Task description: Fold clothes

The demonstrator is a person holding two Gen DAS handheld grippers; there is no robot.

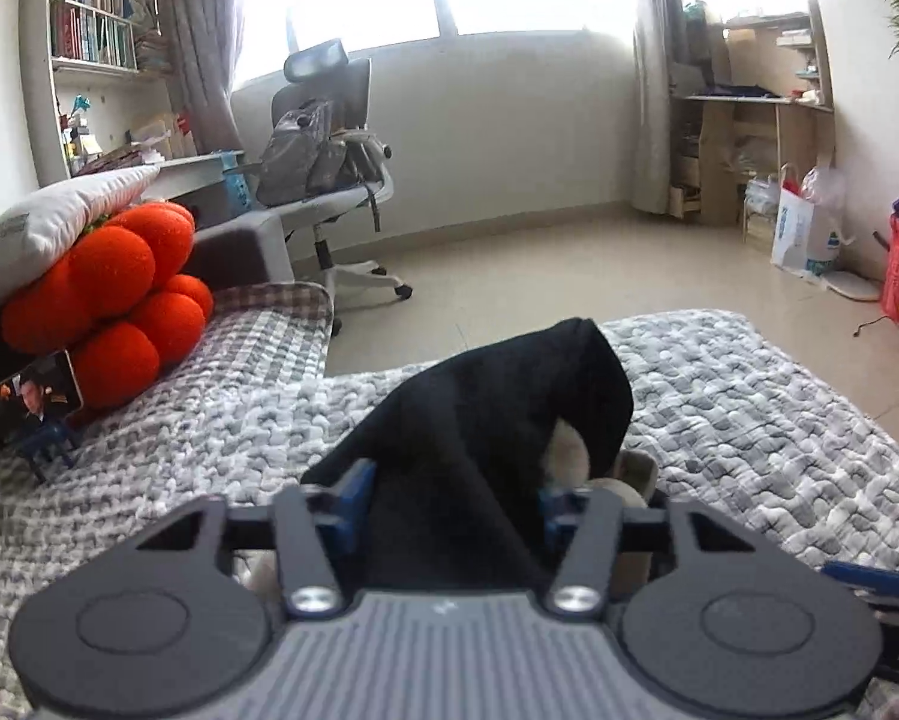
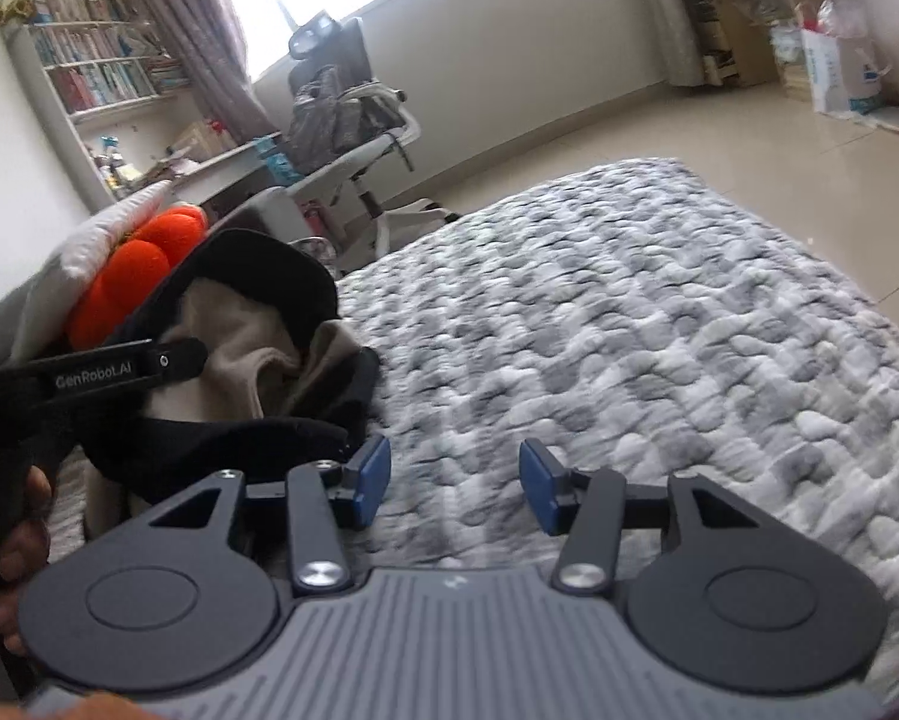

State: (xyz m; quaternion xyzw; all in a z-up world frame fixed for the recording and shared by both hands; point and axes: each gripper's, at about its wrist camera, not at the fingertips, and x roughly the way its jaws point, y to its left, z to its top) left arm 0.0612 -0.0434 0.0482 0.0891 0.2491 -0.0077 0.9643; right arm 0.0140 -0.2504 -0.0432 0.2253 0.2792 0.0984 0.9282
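A black garment (image 1: 509, 408) with a beige lining (image 1: 569, 450) rises in a crumpled peak from the grey knobbly blanket (image 1: 749, 408). My left gripper (image 1: 454, 507) stands open, its blue pads wide apart, and the black cloth fills the gap between them. In the right wrist view the same garment (image 2: 257, 264) lies bunched at the left, its beige inside (image 2: 239, 348) showing, draped around the left gripper's body (image 2: 107, 372). A hand (image 2: 17, 516) holds that tool. My right gripper (image 2: 455, 486) is open over bare blanket (image 2: 629, 330), just right of the garment, with nothing between its pads.
An orange plush (image 1: 119, 300), a white pillow (image 1: 59, 222) and a propped phone (image 1: 29, 402) sit at the bed's left end. Beyond the bed's far edge are a tiled floor, an office chair (image 1: 329, 150), bookshelves and bags (image 1: 803, 228) by the right wall.
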